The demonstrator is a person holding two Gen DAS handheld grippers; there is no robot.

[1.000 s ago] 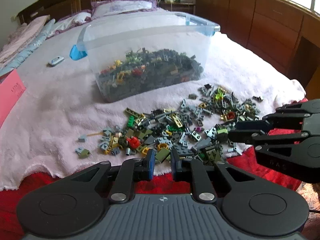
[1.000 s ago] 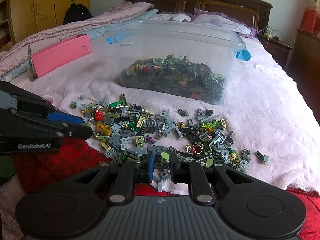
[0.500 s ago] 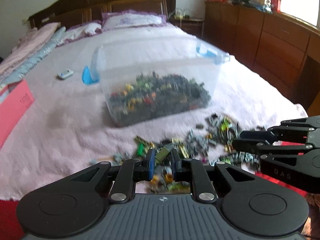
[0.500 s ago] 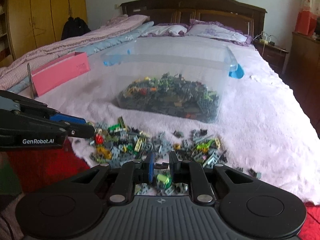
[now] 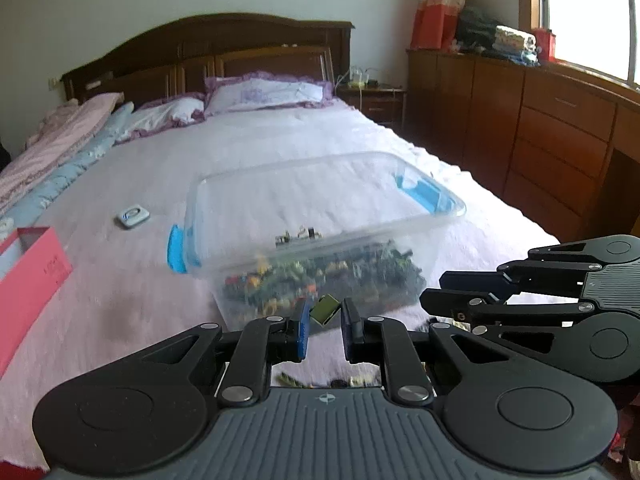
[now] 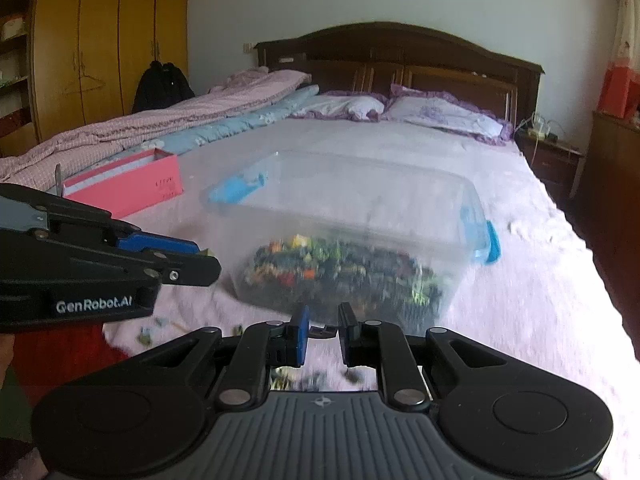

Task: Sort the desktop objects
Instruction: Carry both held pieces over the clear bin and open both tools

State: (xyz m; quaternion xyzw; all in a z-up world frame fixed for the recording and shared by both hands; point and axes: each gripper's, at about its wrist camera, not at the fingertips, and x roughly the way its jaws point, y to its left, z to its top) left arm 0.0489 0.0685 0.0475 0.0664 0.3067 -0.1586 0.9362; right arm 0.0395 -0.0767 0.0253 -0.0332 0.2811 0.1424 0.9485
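Building bricks fill the floor of a clear plastic storage bin (image 5: 320,216) with blue latches on the pink-covered bed (image 5: 120,288).

Bin stands toward the bed's foot edge, its mixed dark, green, yellow and red small bricks (image 5: 324,276) heaped at the near wall; a few loose pieces (image 6: 150,330) lie on the cover by that edge. A pink rectangular box (image 6: 128,190) sits at the bed's left side, a small white device (image 5: 133,215) nearby. Left gripper (image 5: 325,330) is level, raised before the bin, pinching an olive-green brick (image 5: 325,309). Right gripper (image 6: 322,332), also level beside it, pinches a thin dark piece (image 6: 322,331).
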